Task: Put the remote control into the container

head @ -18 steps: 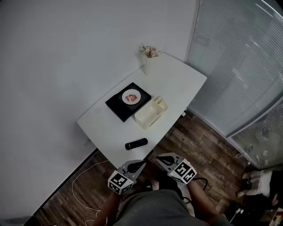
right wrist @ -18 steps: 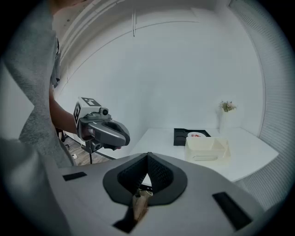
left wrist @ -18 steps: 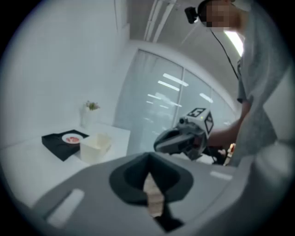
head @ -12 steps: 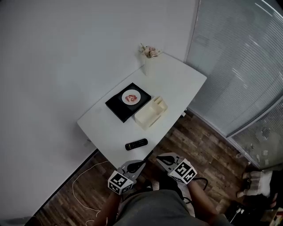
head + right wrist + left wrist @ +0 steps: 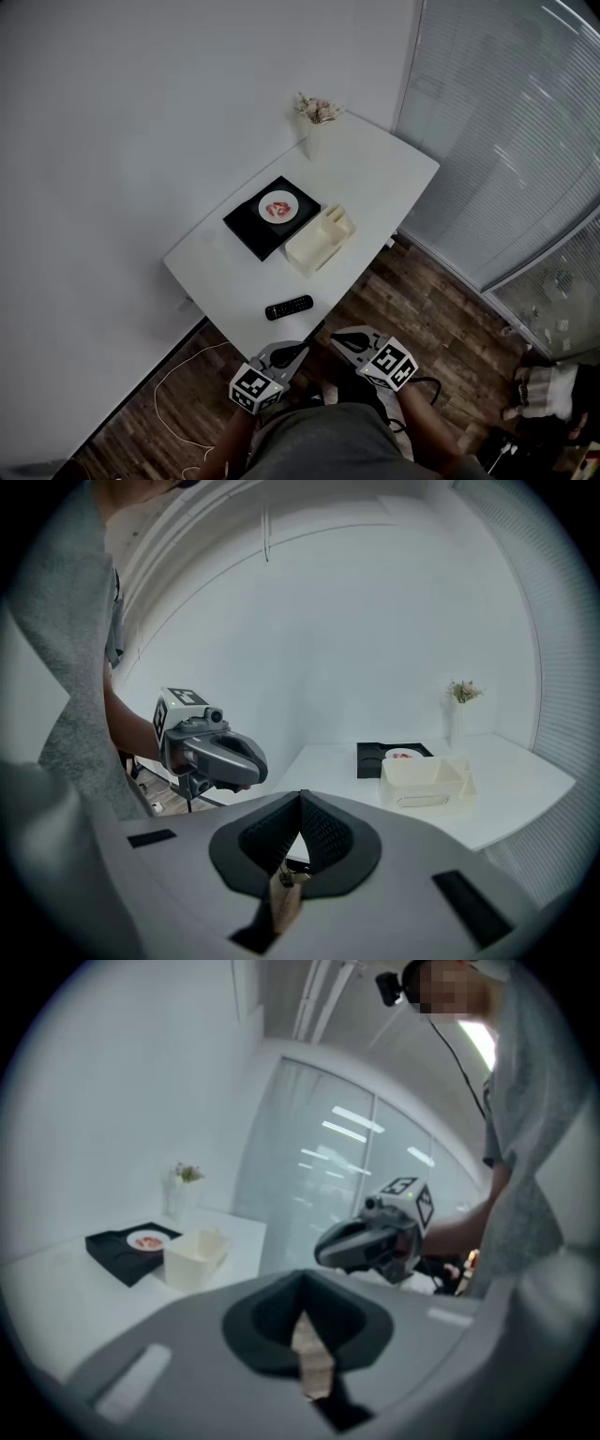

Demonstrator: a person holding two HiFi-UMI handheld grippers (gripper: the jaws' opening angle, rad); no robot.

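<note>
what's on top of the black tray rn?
A small white plate sits on the black tray, holding something red, too small to identify. The tray's surface beneath the plate is covered.

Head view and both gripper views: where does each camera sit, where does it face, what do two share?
Head view: on the head, steeply down at table, remote, container; left gripper, right gripper, forearms show.
Left gripper view: on that gripper, along shut jaws; right gripper, torso show.
Right gripper view: likewise; left gripper, shirt show.
All share the container.
</note>
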